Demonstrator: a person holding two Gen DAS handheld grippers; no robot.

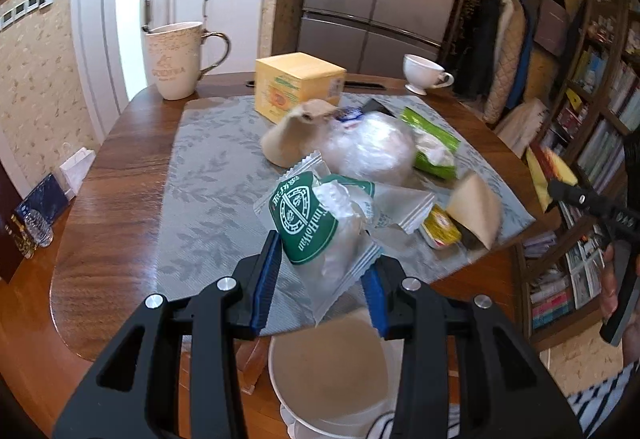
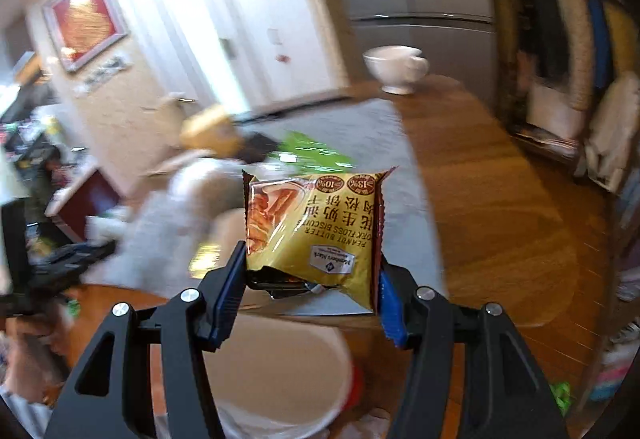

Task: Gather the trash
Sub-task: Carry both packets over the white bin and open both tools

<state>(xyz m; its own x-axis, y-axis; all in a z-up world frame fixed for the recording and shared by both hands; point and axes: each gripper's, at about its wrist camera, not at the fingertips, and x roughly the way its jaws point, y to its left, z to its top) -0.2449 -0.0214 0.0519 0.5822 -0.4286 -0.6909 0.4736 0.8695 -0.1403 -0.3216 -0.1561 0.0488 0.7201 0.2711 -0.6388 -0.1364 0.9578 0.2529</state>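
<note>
— Both tongs are loaded: our left tongs (image 1: 322, 281) pinch the green-and-white wrapper (image 1: 316, 223), our right tongs (image 2: 312, 291) the yellow biscuit packet (image 2: 316, 227).

— Bin (image 1: 332, 367) sits right below. We centre each over its mouth, then spread.

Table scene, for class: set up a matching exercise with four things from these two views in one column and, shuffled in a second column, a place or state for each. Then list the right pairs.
Column 1
1. green-and-white wrapper
2. yellow biscuit packet
3. tall cream mug
4. yellow box

Column 2
A. stands on the bare wood at the table's far left corner
B. gripped in the left tool
C. sits at the far edge of the grey placemat
D. gripped in the right tool

Pairs: 1-B, 2-D, 3-A, 4-C
</note>
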